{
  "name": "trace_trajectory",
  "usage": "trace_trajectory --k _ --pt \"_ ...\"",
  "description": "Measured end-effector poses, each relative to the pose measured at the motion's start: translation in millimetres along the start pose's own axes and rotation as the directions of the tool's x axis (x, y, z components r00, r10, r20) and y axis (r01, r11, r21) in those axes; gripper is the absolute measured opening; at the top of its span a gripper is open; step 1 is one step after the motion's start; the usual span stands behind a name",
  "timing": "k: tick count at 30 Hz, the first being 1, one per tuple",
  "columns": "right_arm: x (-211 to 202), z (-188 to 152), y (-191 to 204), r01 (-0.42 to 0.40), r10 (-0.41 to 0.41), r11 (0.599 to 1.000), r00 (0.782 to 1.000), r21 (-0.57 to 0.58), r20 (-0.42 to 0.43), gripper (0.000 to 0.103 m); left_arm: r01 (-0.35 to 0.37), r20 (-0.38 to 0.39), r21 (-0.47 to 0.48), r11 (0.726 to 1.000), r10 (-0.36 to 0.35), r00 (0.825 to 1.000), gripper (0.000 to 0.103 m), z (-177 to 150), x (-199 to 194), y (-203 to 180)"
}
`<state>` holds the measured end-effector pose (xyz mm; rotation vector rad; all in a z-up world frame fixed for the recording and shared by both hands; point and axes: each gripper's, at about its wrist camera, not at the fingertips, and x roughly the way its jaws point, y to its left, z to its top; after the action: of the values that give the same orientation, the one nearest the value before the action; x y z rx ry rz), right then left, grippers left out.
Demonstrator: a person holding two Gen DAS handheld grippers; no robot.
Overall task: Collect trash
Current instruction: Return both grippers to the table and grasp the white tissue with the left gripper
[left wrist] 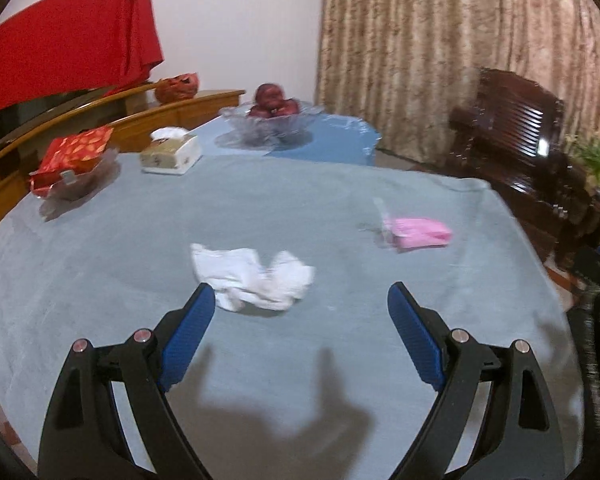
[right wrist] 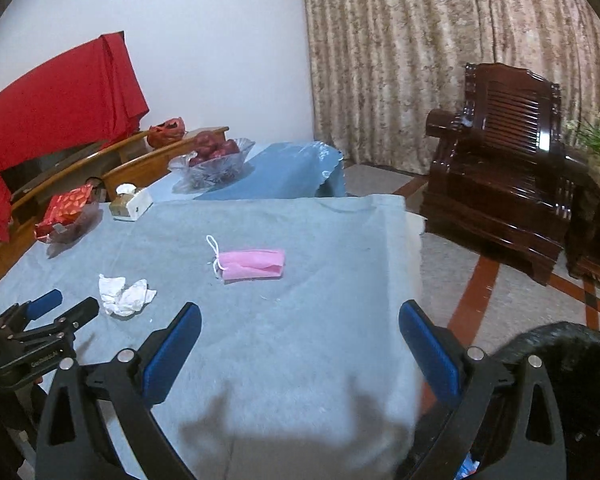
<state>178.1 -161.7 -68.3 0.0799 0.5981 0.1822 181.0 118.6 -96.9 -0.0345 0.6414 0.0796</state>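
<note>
A crumpled white tissue (left wrist: 256, 280) lies on the grey-blue tablecloth (left wrist: 260, 208), just beyond my left gripper (left wrist: 302, 292), which is open and empty above the cloth. A folded pink face mask (left wrist: 420, 233) lies farther right. In the right wrist view the mask (right wrist: 252, 265) lies ahead of my open, empty right gripper (right wrist: 300, 312), and the tissue (right wrist: 125, 294) sits to the left, next to the left gripper (right wrist: 76, 305). A black trash bag (right wrist: 572, 380) shows at the lower right, off the table edge.
A tissue box (left wrist: 171, 154), a glass dish with red packets (left wrist: 72, 168) and a glass bowl of red fruit (left wrist: 274, 114) stand at the table's far side. A wooden bench (left wrist: 152, 116) runs along the left. A dark wooden armchair (right wrist: 504, 168) stands right of the table.
</note>
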Motion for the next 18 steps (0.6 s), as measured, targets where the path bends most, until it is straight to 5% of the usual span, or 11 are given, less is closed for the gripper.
trace_trajectory --k 14,18 --pt "77 4 34 -0.014 0.010 0.999 0.998 -0.051 -0.069 0.097 -0.016 -0.129 -0.064 0.998 0.007 0.992 0.085 7 85 36" --pt "95 8 39 -0.016 0.010 0.998 0.997 -0.064 -0.080 0.097 0.006 -0.167 -0.091 0.996 -0.021 0.986 0.068 8 99 41"
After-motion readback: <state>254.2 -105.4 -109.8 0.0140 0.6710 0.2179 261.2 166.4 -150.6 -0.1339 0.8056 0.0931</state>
